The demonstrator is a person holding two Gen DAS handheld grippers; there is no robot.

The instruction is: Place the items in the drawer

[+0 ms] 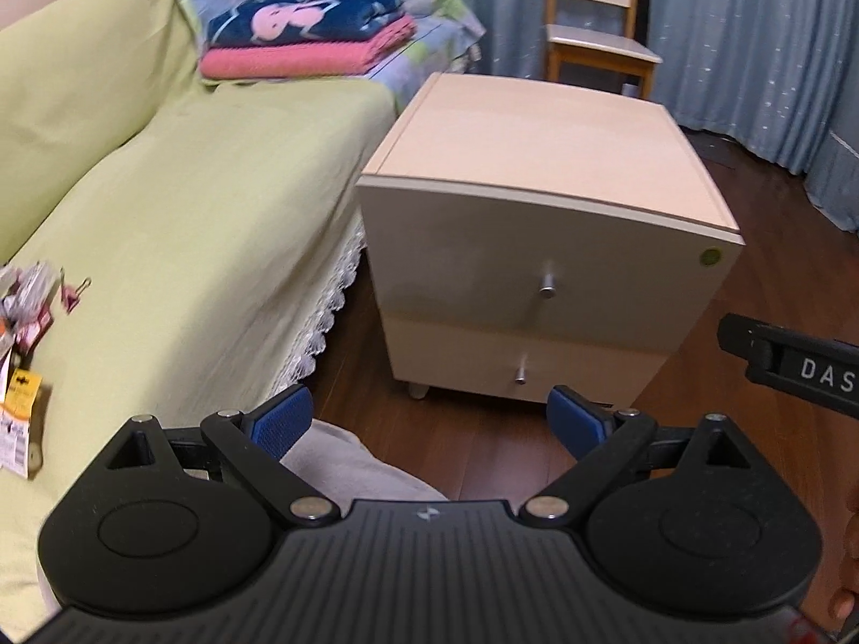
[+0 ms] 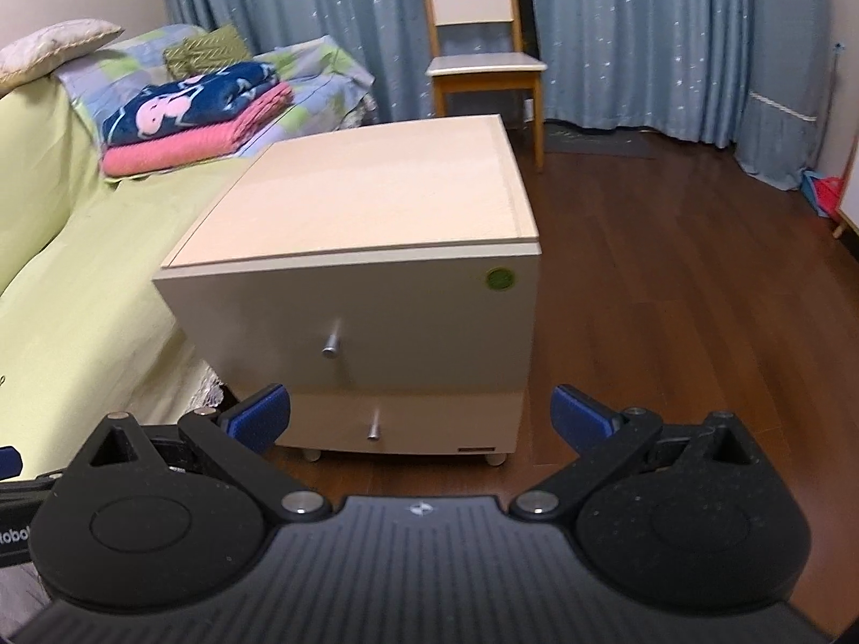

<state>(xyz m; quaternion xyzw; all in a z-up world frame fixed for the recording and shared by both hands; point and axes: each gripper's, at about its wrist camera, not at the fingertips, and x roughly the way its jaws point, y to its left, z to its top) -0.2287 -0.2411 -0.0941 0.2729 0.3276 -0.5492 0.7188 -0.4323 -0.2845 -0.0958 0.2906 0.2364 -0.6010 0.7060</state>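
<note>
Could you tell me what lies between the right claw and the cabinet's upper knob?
Nothing: in the right wrist view, only air separates the open right claw from the upper knob.

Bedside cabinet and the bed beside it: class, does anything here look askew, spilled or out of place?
The cabinet stands square, both drawers shut. The only disorder is a loose heap of small packets and a binder clip scattered on the green bedcover, unlike the neatly folded blankets.

We see our left gripper and right gripper: black ribbed bodies, round hubs at 5 and 7 o'clock, silver rivets, blue finger pads.
</note>
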